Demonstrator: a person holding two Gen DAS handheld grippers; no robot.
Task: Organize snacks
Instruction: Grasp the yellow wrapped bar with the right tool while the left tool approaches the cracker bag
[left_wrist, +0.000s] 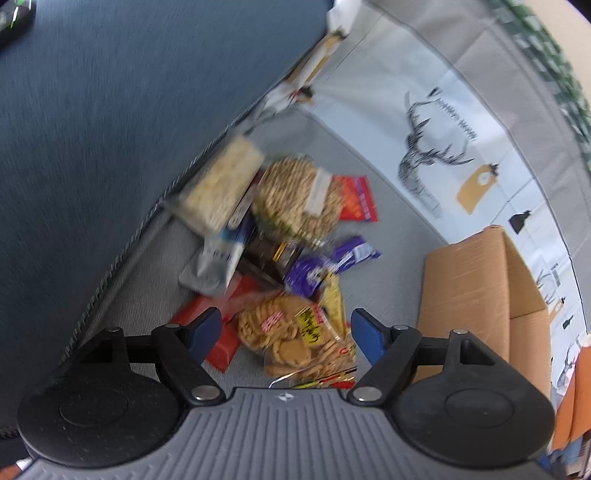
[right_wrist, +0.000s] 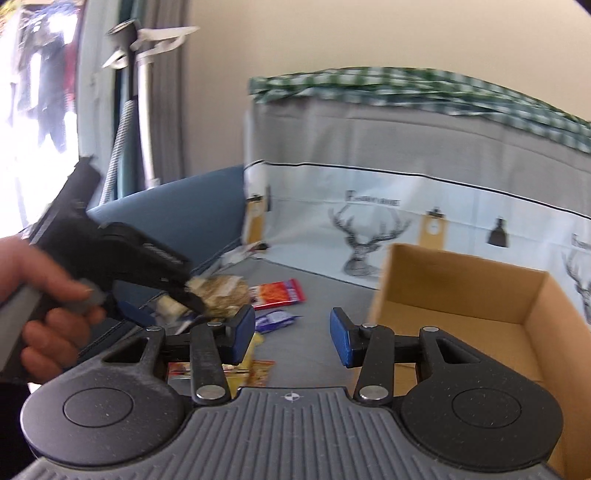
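Note:
A pile of snacks lies on the grey seat (left_wrist: 388, 236): a pale puffed-snack pack (left_wrist: 221, 184), a round seed pack (left_wrist: 295, 195), a red packet (left_wrist: 356, 199), purple wrappers (left_wrist: 325, 264) and a clear cookie bag (left_wrist: 280, 332). My left gripper (left_wrist: 288, 334) hangs open just above the cookie bag, with its blue pads on either side and not touching it. In the right wrist view a hand (right_wrist: 55, 295) holds the left gripper (right_wrist: 184, 295) over the pile. My right gripper (right_wrist: 292, 336) is open with nothing between its pads, left of the open cardboard box (right_wrist: 461, 295).
The blue sofa back (left_wrist: 110, 129) rises left of the pile. A deer-print cloth (right_wrist: 369, 229) hangs behind the seat. The cardboard box (left_wrist: 472, 277) stands right of the snacks. A red box (left_wrist: 221, 347) and a silver-blue pouch (left_wrist: 218, 258) lie at the pile's near side.

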